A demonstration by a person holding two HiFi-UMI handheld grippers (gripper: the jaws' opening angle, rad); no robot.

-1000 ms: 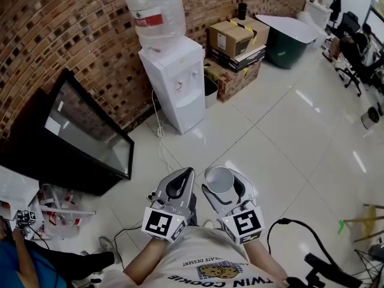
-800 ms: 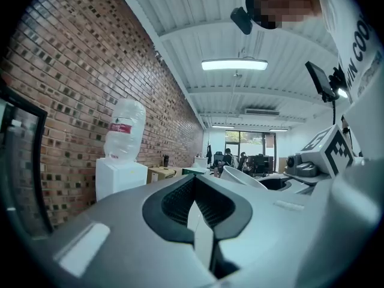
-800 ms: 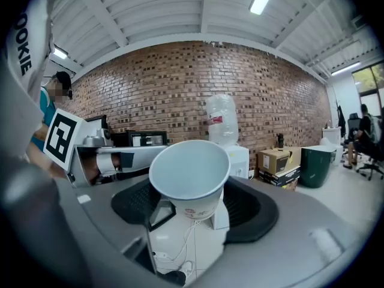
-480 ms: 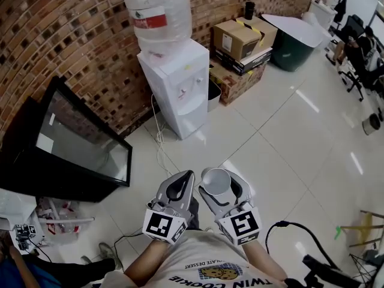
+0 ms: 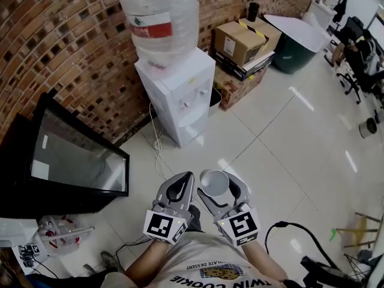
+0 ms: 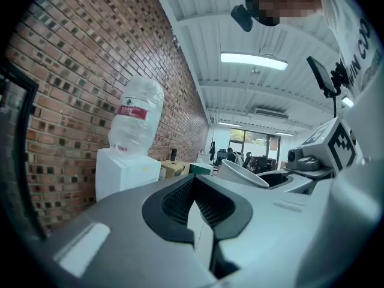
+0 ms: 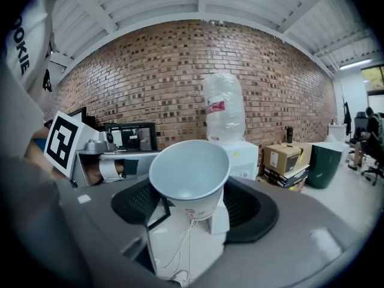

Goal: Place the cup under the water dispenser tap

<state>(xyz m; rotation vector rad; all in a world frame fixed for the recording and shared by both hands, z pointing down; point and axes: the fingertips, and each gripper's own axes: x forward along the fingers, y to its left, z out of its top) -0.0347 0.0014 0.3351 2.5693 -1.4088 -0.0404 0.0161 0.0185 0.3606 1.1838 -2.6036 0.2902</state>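
A white paper cup (image 5: 214,182) sits tilted between the jaws of my right gripper (image 5: 219,183), which is shut on it. In the right gripper view the cup (image 7: 189,176) opens toward the camera, held at its lower part by the right gripper (image 7: 192,206). My left gripper (image 5: 183,182) is beside it, shut and holding nothing; in its own view the left gripper (image 6: 195,201) has its pads meeting. The white water dispenser (image 5: 179,90) with its clear bottle (image 5: 158,17) stands against the brick wall, well ahead of both grippers. Its taps (image 5: 186,104) face the floor space.
A black-framed glass panel (image 5: 75,161) leans on the wall at the left. Cardboard boxes (image 5: 243,41) and a green bin (image 5: 295,48) stand right of the dispenser, with a small black bin (image 5: 214,98) between. White cables (image 5: 158,144) trail on the tiled floor.
Both grippers and the cup have moved forward toward the dispenser, which now looks larger and nearer. The right gripper's hold on the cup is unchanged.
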